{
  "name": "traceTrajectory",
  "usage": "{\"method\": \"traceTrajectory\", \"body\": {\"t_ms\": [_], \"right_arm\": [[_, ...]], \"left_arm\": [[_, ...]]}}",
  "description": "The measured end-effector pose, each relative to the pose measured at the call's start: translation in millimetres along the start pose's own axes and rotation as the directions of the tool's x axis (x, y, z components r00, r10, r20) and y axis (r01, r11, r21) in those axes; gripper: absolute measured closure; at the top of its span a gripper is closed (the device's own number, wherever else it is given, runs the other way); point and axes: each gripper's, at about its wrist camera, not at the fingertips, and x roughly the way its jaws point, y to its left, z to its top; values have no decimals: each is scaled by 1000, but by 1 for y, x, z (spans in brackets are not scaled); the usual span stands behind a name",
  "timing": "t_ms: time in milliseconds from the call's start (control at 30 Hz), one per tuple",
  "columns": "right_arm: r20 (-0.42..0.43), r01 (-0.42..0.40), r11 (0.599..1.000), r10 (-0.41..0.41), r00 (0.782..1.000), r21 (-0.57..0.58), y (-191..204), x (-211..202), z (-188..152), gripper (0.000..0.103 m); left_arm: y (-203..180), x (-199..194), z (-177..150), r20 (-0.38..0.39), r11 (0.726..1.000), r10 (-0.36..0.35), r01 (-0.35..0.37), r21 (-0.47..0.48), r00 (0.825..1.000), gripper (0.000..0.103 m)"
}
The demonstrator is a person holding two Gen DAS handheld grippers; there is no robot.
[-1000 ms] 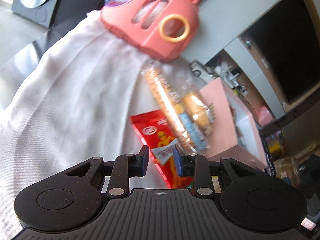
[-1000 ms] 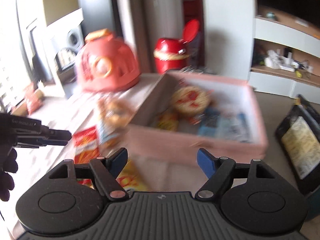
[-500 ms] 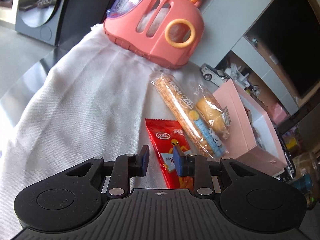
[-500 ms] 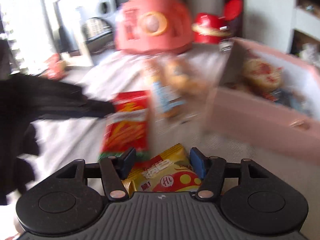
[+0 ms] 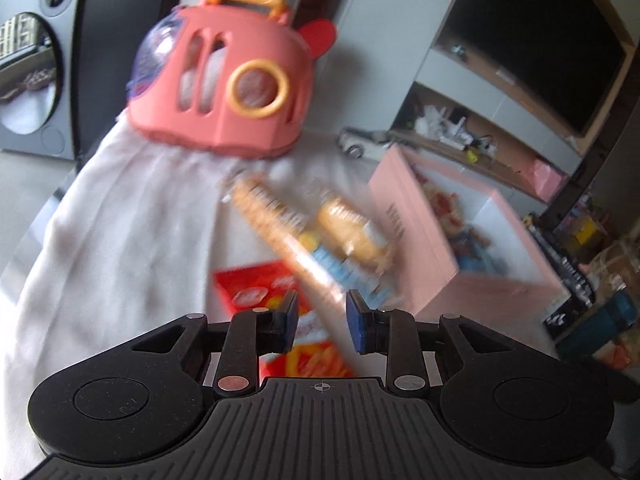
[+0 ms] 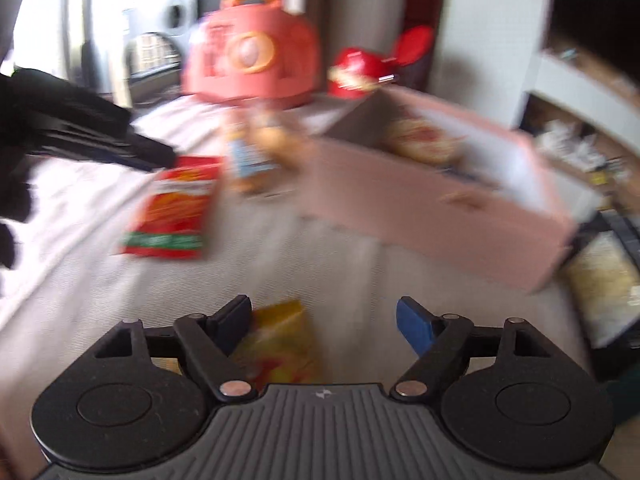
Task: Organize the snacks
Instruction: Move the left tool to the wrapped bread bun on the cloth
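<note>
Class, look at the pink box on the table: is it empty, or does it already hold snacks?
Already holding snacks: the open-topped pink box shows several packets inside.

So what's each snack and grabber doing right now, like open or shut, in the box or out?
Left gripper: open, empty, over the red packet.
Right gripper: open wide, empty.
Red packet: flat on the cloth, out of the box.
Yellow packet: on the cloth by the right gripper's left finger, not gripped.
Clear-wrapped snacks: lying beside the box, outside it.
Pink box: open, snacks already inside.
</note>
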Motion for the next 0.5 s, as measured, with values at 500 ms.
{"method": "traceTrajectory", "body": {"t_ms": [500], "right_arm": [[-21,-43,979,48,999,201,-35,4,-15,23]], "left_arm": [[-48,98,51,-77,915,92,-54,399,993,74]]}}
